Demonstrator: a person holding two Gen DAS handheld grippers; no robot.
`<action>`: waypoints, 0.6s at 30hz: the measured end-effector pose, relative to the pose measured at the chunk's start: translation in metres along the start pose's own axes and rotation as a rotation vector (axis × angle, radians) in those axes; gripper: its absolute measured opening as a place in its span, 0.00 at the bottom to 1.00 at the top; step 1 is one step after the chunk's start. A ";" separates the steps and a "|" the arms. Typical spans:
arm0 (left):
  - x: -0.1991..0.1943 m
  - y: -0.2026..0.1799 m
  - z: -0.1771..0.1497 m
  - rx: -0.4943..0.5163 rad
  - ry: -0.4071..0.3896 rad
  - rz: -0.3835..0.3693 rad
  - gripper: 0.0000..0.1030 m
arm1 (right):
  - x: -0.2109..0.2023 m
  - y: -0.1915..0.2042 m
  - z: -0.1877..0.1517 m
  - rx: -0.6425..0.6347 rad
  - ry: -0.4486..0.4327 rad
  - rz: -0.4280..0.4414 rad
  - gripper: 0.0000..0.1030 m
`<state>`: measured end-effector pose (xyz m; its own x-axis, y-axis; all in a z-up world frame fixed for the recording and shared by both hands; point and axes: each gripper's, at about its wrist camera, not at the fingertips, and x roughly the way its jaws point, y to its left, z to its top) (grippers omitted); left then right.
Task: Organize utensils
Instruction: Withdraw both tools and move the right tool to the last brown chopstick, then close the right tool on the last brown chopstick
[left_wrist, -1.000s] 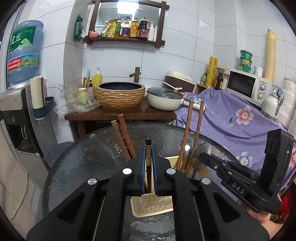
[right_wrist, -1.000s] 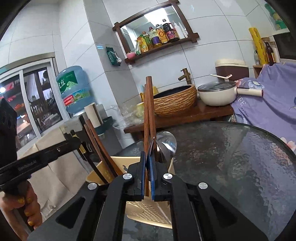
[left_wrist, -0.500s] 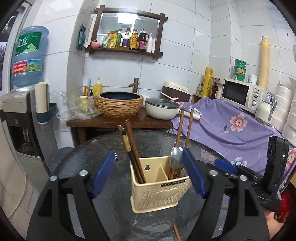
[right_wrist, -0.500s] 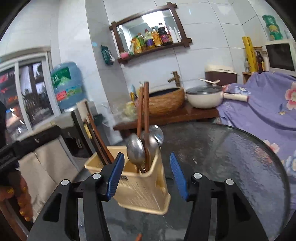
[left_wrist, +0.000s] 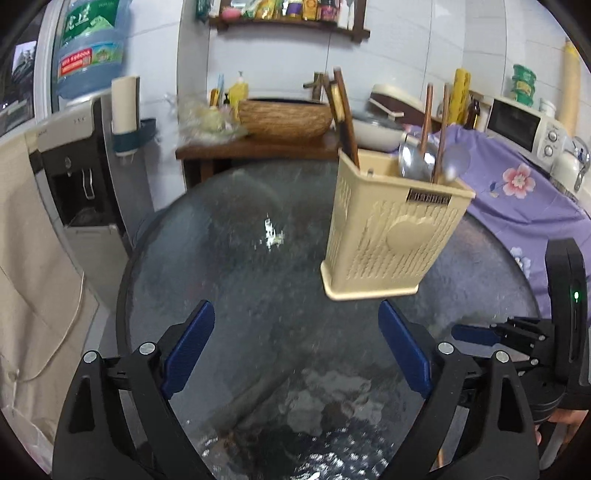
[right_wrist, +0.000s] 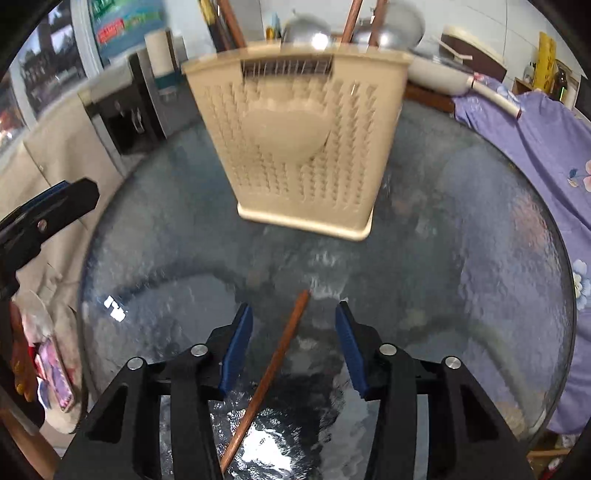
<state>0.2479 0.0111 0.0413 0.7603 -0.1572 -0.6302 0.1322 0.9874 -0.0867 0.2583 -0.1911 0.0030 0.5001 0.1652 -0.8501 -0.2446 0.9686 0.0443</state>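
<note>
A beige plastic utensil holder (left_wrist: 388, 229) stands on the round glass table (left_wrist: 236, 258); it also shows in the right wrist view (right_wrist: 303, 147). It holds dark chopsticks (left_wrist: 343, 114), brown chopsticks (left_wrist: 434, 125) and metal spoons (left_wrist: 417, 158). A brown chopstick (right_wrist: 273, 365) lies on the glass between the fingers of my right gripper (right_wrist: 293, 347), which is open and not touching it. My left gripper (left_wrist: 295, 350) is open and empty, short of the holder and to its left.
A water dispenser (left_wrist: 81, 155) stands at the left. A wooden side table with a woven basin (left_wrist: 284, 118) and a pot (left_wrist: 376, 129) is behind. A purple flowered cloth (left_wrist: 517, 192) and a microwave (left_wrist: 524, 125) are at the right.
Both grippers opened, let go of the utensils in the holder, and pulled back and down toward the table. A loose chopstick now lies between the right gripper's fingers.
</note>
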 end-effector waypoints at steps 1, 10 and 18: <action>0.005 0.000 -0.005 0.008 0.020 0.001 0.86 | 0.003 0.002 -0.001 0.005 0.014 -0.008 0.38; 0.016 0.001 -0.023 0.042 0.045 0.040 0.86 | 0.027 0.011 -0.007 0.046 0.091 -0.088 0.31; 0.015 0.000 -0.023 0.036 0.011 0.055 0.86 | 0.033 0.024 0.007 0.060 0.143 -0.086 0.14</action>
<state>0.2446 0.0088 0.0145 0.7598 -0.1027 -0.6420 0.1140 0.9932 -0.0240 0.2748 -0.1608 -0.0200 0.3928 0.0573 -0.9178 -0.1542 0.9880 -0.0043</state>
